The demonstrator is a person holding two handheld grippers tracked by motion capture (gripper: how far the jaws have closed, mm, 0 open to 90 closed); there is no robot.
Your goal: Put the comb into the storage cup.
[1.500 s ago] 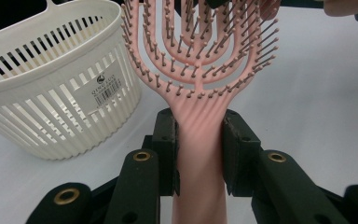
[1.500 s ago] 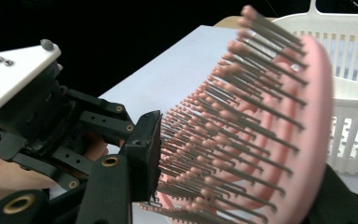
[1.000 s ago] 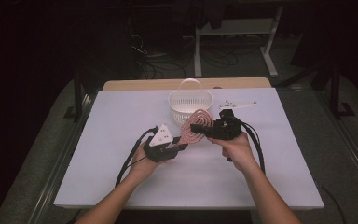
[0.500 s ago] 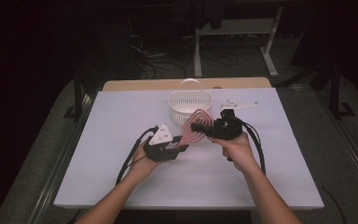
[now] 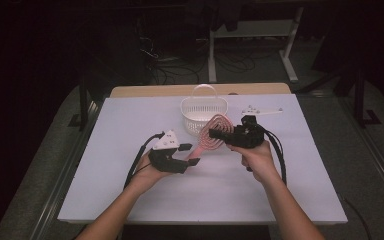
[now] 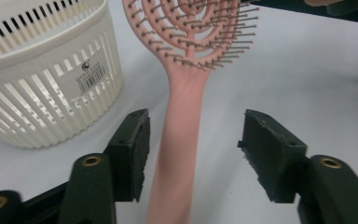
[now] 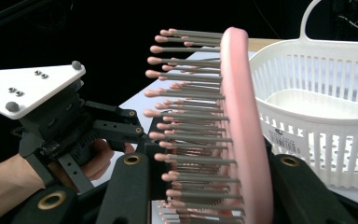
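- The hairbrush point(image 6: 179, 116) is coloured salmon pink, with a pattern of looped ribs in its head; its bristles are seen as grey with pink tips.
- The basket point(image 5: 203, 111) is coloured cream-white, slotted with vertical bars, and marked with a white barcode label.
- The tabletop point(image 5: 130, 115) is seen as plain pale lavender-white.
- The fingers point(image 6: 133, 154) are coloured black, with brass-coloured rivets.
- A white three-cornered plate point(image 5: 166, 140) is dotted with dark screws.
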